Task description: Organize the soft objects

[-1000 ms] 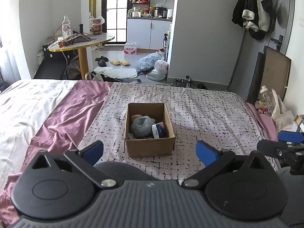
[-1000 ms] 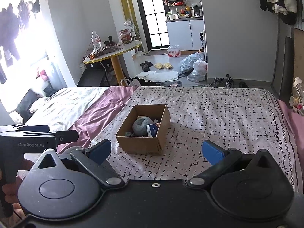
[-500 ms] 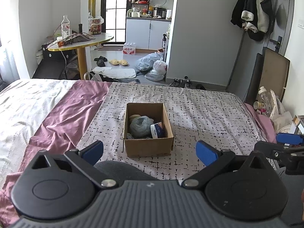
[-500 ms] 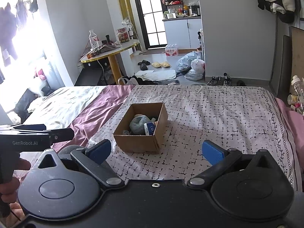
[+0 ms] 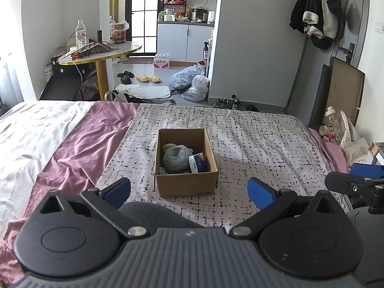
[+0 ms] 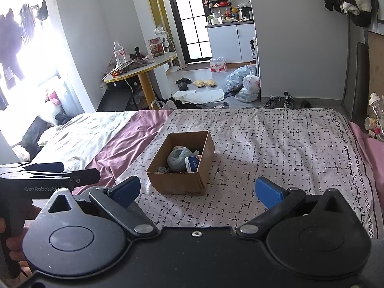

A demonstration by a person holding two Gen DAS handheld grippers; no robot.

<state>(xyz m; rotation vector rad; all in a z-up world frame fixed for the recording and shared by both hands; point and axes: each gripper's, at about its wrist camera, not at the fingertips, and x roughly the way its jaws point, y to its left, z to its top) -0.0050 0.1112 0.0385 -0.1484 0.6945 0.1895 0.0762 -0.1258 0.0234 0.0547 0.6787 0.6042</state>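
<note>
A brown cardboard box [image 5: 186, 187] stands open on the patterned bedspread [image 5: 264, 144]. Inside lie a grey-blue soft bundle [image 5: 176, 158], a beige soft item [image 5: 168, 147] behind it and a blue-and-white pack [image 5: 198, 163]. The box also shows in the right wrist view [image 6: 177, 183], with the bundle [image 6: 177, 159] in it. My left gripper [image 5: 188, 190] is open and empty, held back from the box's near side. My right gripper [image 6: 198, 190] is open and empty, also short of the box. Each gripper sees the other at its frame edge.
A purple sheet [image 5: 79, 148] and a white quilt [image 5: 28, 129] cover the bed's left part. Bottles and bags [image 5: 340, 129] crowd the right bedside. Beyond the bed's far edge are a round table [image 5: 100, 52], slippers and plastic bags [image 5: 192, 84] on the floor.
Both grippers have drifted slightly; the box sits a little further left in the right wrist view. Jaws stay open and nothing was taken hold of.
</note>
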